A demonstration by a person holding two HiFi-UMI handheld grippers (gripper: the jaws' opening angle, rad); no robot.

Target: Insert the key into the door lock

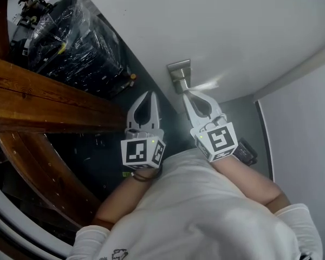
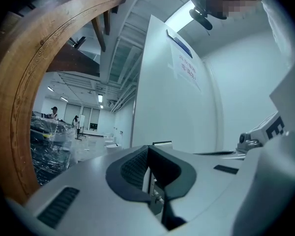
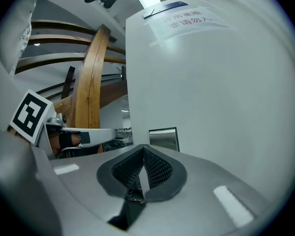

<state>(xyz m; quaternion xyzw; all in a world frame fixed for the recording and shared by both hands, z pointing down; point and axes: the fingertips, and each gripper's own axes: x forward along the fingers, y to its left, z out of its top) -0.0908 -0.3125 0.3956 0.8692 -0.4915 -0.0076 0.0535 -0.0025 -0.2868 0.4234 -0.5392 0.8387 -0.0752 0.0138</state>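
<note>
The right gripper, jaws pressed together and empty, sits just short of the lock plate on the door; the left gripper alongside is also closed and empty.

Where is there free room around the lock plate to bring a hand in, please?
The bare white door to the right of the metal lock plate is open. Below the plate it is crowded: the right gripper sits just under it, with the left gripper alongside. Further left stand the wooden beam and a plastic-wrapped black load.
</note>
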